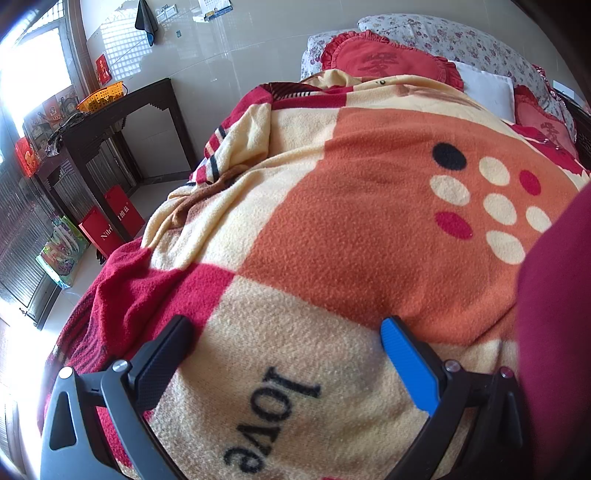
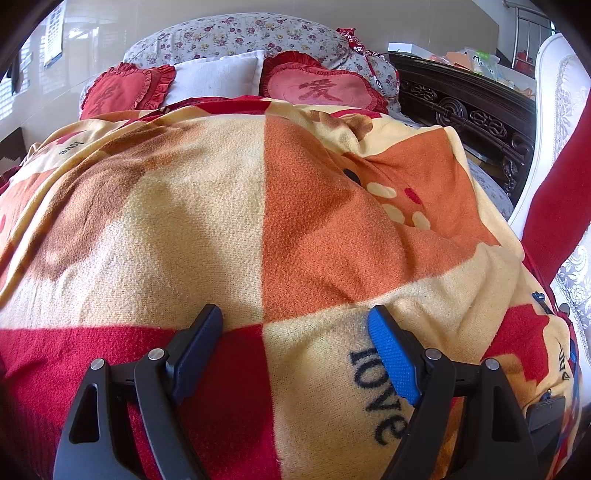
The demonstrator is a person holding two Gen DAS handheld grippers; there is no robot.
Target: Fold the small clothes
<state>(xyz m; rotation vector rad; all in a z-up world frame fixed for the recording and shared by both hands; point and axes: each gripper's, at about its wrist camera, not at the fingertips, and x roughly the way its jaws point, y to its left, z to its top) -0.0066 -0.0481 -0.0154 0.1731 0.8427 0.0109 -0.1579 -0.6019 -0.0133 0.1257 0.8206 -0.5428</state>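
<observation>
A fleece blanket [image 1: 332, 229] in cream, orange and red squares with "love" printed on it covers the bed; it also fills the right wrist view [image 2: 207, 221]. My left gripper [image 1: 288, 325] is open and empty just above it, over a cream square. My right gripper [image 2: 295, 314] is open and empty over the seam between a red and a cream square. A dark red cloth [image 1: 554, 314] hangs at the right edge of the left wrist view, and a red sleeve-like piece [image 2: 557, 199] shows at the right of the right wrist view. No small garment lies spread on the blanket.
Red heart cushions [image 2: 321, 88], a white pillow [image 2: 218, 77] and a floral quilt [image 2: 240, 33] lie at the bed's head. A dark carved headboard [image 2: 469, 110] and a white chair [image 2: 554, 110] stand on the right. A dark side table [image 1: 122, 122], red bags [image 1: 110, 221] and the floor are on the left.
</observation>
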